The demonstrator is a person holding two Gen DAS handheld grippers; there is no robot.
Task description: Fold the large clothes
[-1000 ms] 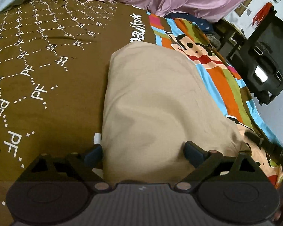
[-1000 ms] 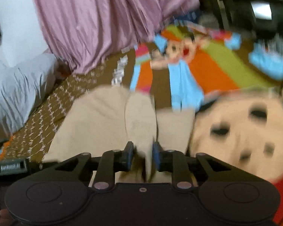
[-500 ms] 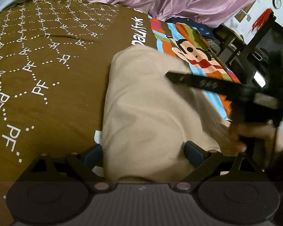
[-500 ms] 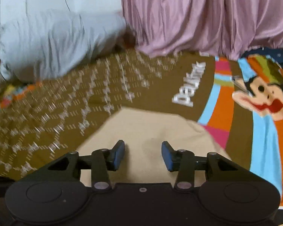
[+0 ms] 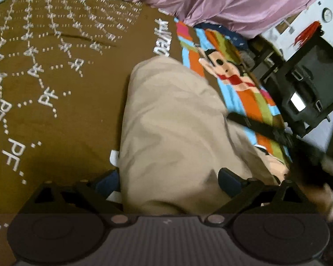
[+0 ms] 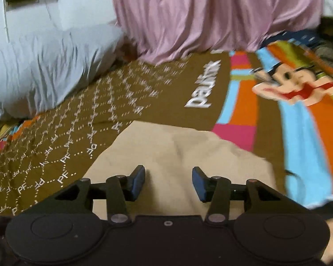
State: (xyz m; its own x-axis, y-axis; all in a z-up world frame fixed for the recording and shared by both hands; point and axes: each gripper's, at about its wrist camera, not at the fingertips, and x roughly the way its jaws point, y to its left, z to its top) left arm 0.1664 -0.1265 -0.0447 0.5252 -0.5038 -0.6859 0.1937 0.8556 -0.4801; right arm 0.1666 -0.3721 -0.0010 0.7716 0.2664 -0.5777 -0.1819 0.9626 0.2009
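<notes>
A beige garment point(image 5: 173, 128) lies folded into a long bundle on the brown patterned bedspread point(image 5: 44, 110). My left gripper point(image 5: 168, 180) is open, its fingers wide apart on either side of the bundle's near end. In the right wrist view the same garment point(image 6: 177, 153) lies flat under my right gripper point(image 6: 168, 180), which is open and empty just above the cloth. The right gripper also shows as a dark blurred shape in the left wrist view point(image 5: 277, 133), at the garment's right edge.
A grey pillow point(image 6: 44, 66) lies at the bed's far left. A pink curtain point(image 6: 199, 15) hangs behind the bed. The bedspread has a bright cartoon-monkey panel point(image 6: 288, 88) on the right. Black furniture point(image 5: 310, 88) stands beyond the bed's right edge.
My right gripper let go of the beige cloth, opened and swung over the garment, then drew back toward its right edge. My left gripper stayed open around the near end.
</notes>
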